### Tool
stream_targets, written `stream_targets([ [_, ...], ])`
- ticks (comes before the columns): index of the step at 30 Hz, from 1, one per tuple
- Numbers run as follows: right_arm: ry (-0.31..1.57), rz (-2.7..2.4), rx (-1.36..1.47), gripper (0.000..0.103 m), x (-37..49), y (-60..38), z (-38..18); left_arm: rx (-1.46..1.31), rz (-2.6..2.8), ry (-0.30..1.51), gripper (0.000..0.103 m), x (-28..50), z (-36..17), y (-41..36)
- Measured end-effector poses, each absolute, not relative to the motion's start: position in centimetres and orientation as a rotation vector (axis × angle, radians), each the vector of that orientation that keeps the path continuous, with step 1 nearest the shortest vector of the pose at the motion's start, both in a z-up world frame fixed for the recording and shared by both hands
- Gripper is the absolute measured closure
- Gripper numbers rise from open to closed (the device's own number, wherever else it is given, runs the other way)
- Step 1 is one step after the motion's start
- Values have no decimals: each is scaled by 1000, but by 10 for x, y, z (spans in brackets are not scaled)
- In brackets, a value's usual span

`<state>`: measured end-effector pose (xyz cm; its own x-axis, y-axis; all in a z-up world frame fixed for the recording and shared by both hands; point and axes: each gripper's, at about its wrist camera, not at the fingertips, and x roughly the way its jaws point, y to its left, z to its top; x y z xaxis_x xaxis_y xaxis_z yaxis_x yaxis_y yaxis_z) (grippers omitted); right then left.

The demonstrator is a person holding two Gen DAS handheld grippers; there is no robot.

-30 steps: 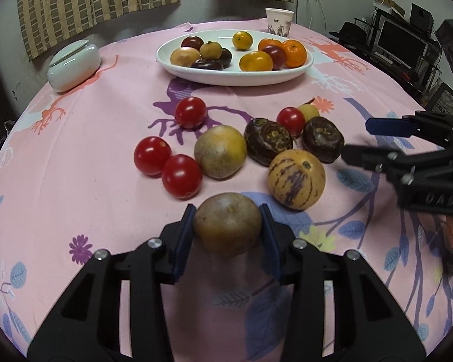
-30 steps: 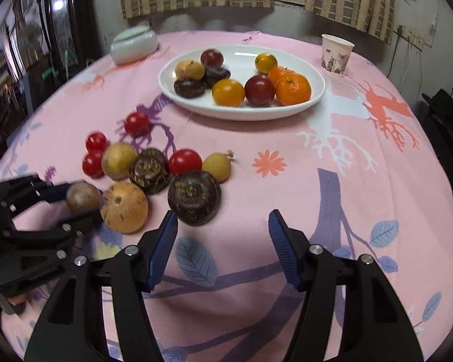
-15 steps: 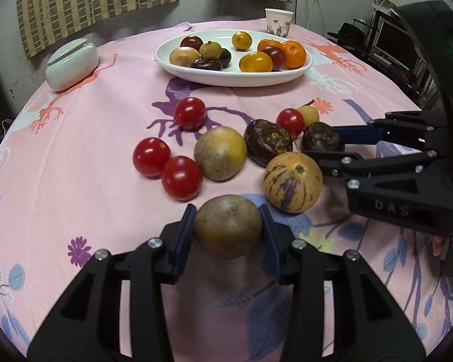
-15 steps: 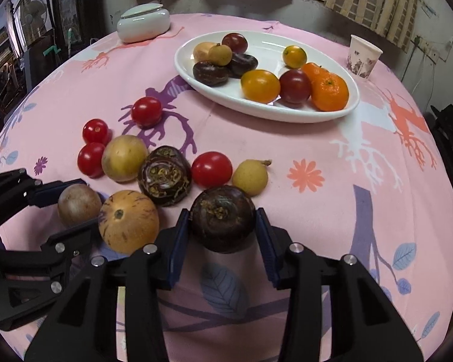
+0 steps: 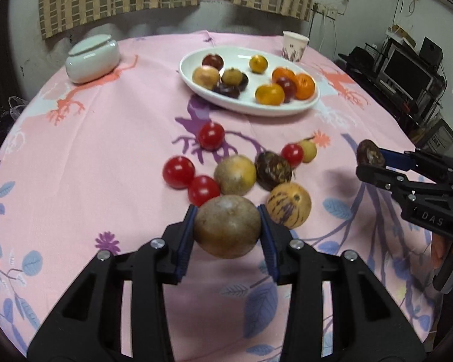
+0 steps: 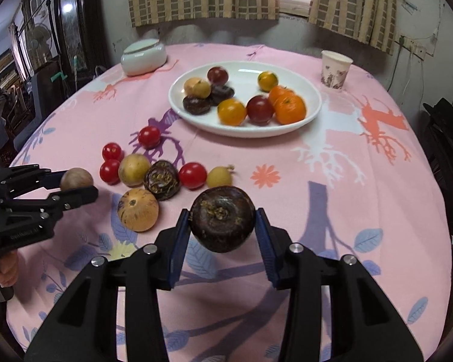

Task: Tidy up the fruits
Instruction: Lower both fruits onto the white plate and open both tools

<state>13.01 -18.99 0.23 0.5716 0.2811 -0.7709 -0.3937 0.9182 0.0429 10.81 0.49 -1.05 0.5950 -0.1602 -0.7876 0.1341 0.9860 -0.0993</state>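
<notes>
Two round fruits held — one in each hand-held gripper.
We clamp the brown fruit (image 5: 227, 226) (left hand-held gripper (image 5: 227, 230), closing) and dark fruit (image 6: 222, 218) (right hand-held gripper (image 6: 222, 229)) across their middles — firm-looking, probably roll-prone.

Fruits on my white plate (image 6: 312, 111) are motion-blurred; the red tomato (image 5: 203, 189) sits half hidden behind my brown fruit (image 5: 227, 226).

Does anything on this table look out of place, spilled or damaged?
Nothing is spilled or visibly damaged. The only untidy part: a cluster of loose fruits lies on the tablecloth instead of in the white plate. The paper cup stands upright.
</notes>
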Motion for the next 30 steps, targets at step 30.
stream_targets([
  [30,825,379,-64,60,298,-163,14,-23,-80,937,62,300,22,-20],
])
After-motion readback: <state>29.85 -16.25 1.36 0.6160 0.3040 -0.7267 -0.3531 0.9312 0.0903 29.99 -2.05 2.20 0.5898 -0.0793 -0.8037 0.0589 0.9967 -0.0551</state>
